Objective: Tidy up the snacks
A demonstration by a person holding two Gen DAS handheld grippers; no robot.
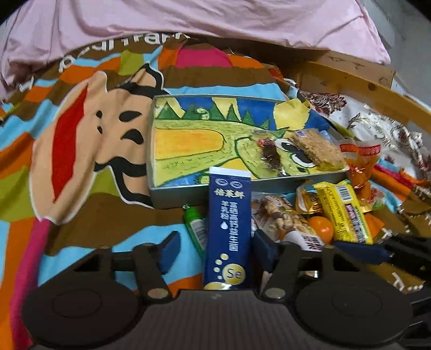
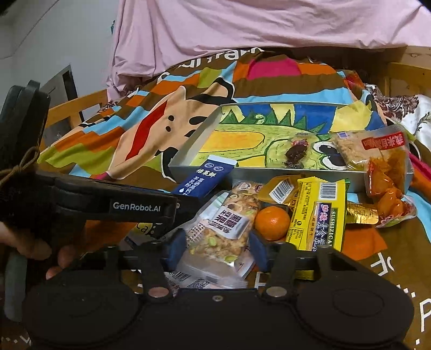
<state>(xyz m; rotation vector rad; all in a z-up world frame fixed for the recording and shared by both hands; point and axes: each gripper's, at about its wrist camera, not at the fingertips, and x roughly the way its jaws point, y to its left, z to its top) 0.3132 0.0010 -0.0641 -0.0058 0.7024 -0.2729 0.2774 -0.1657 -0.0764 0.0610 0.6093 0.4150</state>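
A metal tray [image 1: 177, 192] [image 2: 186, 156] with a dinosaur drawing lies on the colourful blanket. In it are a dark candy [image 1: 270, 153] [image 2: 296, 152] and a beige cracker pack [image 1: 315, 148] [image 2: 350, 149]. My left gripper [image 1: 216, 251] is open around a blue sachet [image 1: 229, 231] [image 2: 202, 177] that leans on the tray's front wall. My right gripper [image 2: 218, 249] is open around a nut bar pack [image 2: 226, 226] [image 1: 282, 218]. Beside it lie an orange [image 2: 272, 222] [image 1: 320, 228] and a yellow pack [image 2: 317, 215] [image 1: 344, 212].
An orange snack bag [image 2: 388, 172] [image 1: 361, 164] rests over the tray's right corner. Gold packets [image 2: 359, 212] and a green tube [image 1: 196, 228] lie near the pile. Pink bedding [image 1: 215, 18] is behind. A wooden frame [image 1: 350, 78] runs at the right.
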